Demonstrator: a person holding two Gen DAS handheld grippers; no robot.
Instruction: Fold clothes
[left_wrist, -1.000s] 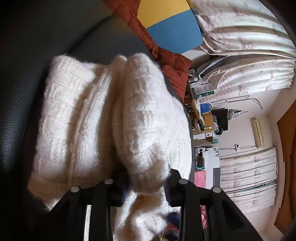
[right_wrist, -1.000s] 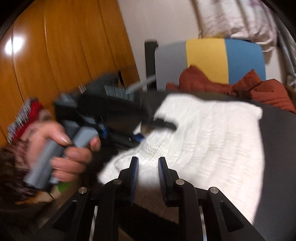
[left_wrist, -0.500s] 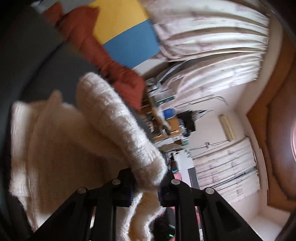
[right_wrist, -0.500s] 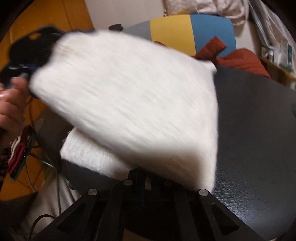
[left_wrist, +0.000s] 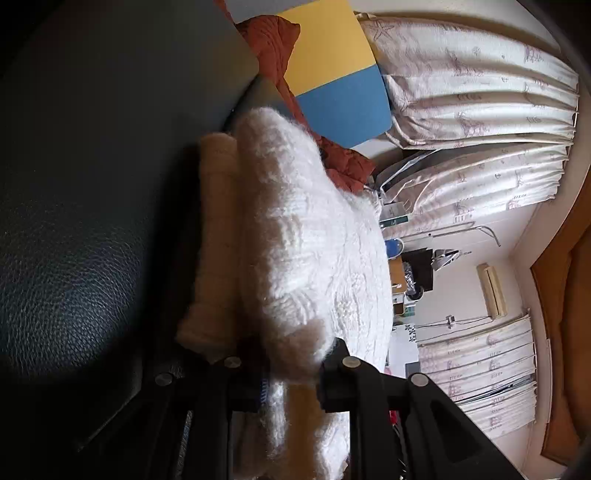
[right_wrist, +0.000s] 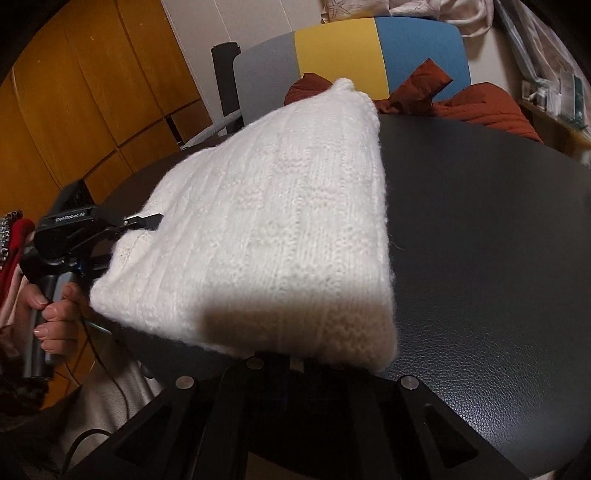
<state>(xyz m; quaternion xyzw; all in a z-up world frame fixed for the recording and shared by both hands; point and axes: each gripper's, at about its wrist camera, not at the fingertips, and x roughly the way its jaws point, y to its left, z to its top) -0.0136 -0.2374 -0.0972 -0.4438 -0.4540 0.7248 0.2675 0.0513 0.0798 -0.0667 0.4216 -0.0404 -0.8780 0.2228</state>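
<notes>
A white knitted sweater (right_wrist: 277, 221) is folded double over the black leather table (right_wrist: 480, 258), its upper layer held up off the surface. My right gripper (right_wrist: 280, 365) is shut on the sweater's near edge, and the knit hides its fingertips. My left gripper (right_wrist: 146, 225), held by a hand (right_wrist: 55, 314), clamps the sweater's left side. In the left wrist view the sweater (left_wrist: 303, 240) runs edge-on away from the left gripper (left_wrist: 295, 373), whose pads press a thick fold of it. A lower layer lies on the table (left_wrist: 74, 221).
A chair with a grey, yellow and blue back (right_wrist: 369, 48) stands behind the table, with a rust-red garment (right_wrist: 480, 99) draped on it. Wooden cabinets (right_wrist: 92, 92) stand on the left. Curtains (left_wrist: 461, 92) and cluttered shelves (left_wrist: 399, 258) fill the far side.
My right gripper went from open above the flat sweater to shut on its near edge. Both grippers lifted the knit and swung the upper layer across; the left jaws narrowed on their fold.
</notes>
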